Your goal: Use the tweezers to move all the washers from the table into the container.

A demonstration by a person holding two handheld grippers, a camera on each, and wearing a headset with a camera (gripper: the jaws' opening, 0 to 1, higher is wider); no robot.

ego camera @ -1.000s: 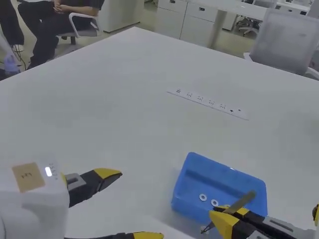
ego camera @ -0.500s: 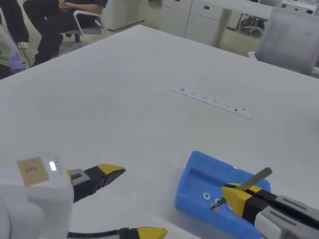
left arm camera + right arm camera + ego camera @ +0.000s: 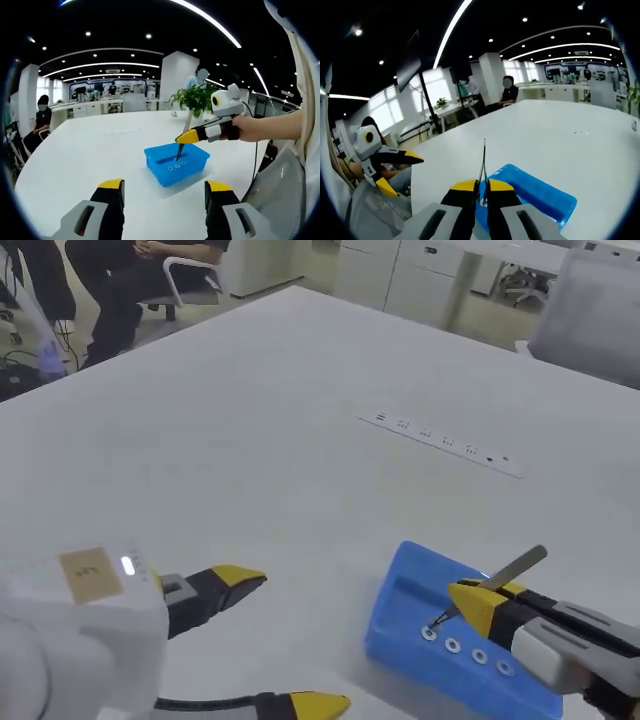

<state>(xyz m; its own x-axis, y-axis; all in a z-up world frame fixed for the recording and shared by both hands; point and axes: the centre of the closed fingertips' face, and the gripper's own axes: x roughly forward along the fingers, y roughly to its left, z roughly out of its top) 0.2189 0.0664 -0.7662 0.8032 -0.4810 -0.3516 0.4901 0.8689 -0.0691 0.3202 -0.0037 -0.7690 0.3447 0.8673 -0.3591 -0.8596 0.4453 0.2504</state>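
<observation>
In the head view, the right tool (image 3: 462, 602), pressed together on the tweezers (image 3: 510, 568), dips their tips into the blue container (image 3: 395, 635) on the tabletop (image 3: 250, 460), just beside the end one of four washers (image 3: 453, 646) on its floor. In the left gripper view, the left tool (image 3: 165, 192) hangs spread, near the container. In the right gripper view, the tweezers jut straight out between the jaws. The washers look light, stiff and slippery, best pinched across the rim.

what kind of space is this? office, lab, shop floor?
Most likely an open-plan office: large white table with a flush socket strip, office chairs nearby, recessed ceiling lights.
</observation>
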